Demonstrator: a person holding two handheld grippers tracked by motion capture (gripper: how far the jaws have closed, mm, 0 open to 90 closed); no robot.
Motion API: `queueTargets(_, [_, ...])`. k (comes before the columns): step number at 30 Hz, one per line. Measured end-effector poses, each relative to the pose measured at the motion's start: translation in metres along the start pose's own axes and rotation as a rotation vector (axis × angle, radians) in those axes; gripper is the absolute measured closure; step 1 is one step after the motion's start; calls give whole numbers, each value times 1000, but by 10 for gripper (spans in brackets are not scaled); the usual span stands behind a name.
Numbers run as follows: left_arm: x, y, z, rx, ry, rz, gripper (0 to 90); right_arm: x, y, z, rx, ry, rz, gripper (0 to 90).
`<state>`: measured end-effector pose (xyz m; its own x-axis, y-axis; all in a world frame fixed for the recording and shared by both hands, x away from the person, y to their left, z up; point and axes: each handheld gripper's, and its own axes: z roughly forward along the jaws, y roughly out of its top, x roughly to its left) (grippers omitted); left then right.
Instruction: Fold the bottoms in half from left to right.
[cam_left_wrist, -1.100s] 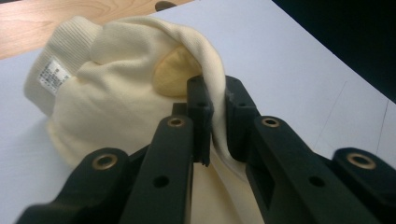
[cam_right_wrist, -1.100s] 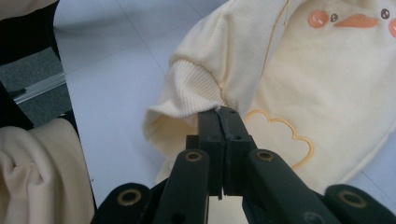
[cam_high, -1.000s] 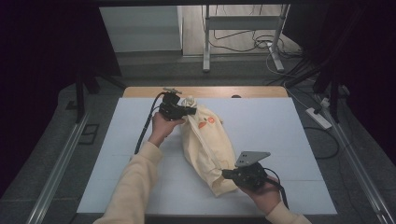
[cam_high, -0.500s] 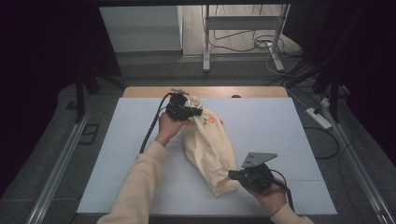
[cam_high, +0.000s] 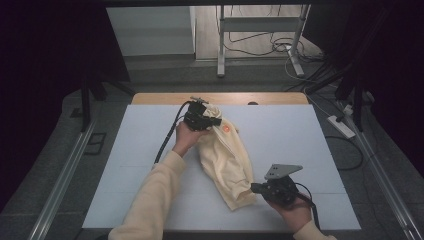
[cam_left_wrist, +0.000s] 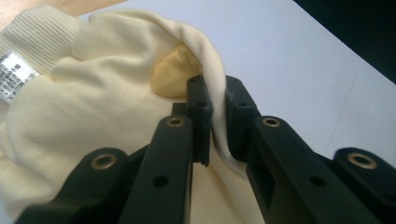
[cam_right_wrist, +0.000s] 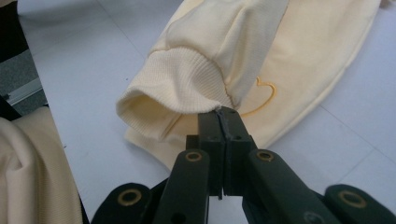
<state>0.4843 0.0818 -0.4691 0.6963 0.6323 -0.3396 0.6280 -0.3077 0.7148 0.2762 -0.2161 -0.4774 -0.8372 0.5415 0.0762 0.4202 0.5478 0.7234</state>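
Note:
A cream sweatshirt (cam_high: 227, 155) lies bunched lengthwise on the white tabletop (cam_high: 300, 135), with an orange mark (cam_high: 226, 129) near its far end. At that far end my left gripper (cam_high: 207, 119) is shut on the garment. In the left gripper view a fold of the sweatshirt (cam_left_wrist: 93, 102) is pinched between the jaws of the left gripper (cam_left_wrist: 215, 100), and a white label (cam_left_wrist: 14, 74) lies to the left. My right gripper (cam_high: 256, 188) is at the near end. Its closed tips (cam_right_wrist: 223, 114) pinch the edge of the ribbed cuff (cam_right_wrist: 177, 88), beside a stitched heart outline (cam_right_wrist: 261, 95).
A wooden edge (cam_high: 220, 98) runs along the back of the table. Beyond it, a metal stand (cam_high: 260, 30) and cables are on the floor. A power strip (cam_high: 340, 125) lies off the right side. My cream-sleeved left forearm (cam_high: 150, 200) crosses the near left area.
The left gripper has shifted slightly right with the garment's far end. The right gripper has drifted a little to the right at the near end.

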Motion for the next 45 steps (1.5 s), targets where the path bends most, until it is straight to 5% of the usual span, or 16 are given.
queueTargets(35, [1, -14, 45, 88, 23, -6, 781, -1, -17, 11, 101, -11, 3, 886])
queueTargets(41, [-4, -11, 29, 47, 21, 38, 562, -3, -18, 10, 95, -15, 11, 840])
queueTargets(45, [-11, -9, 11, 12, 39, 64, 410, -6, -17, 5, 65, -53, 36, 560])
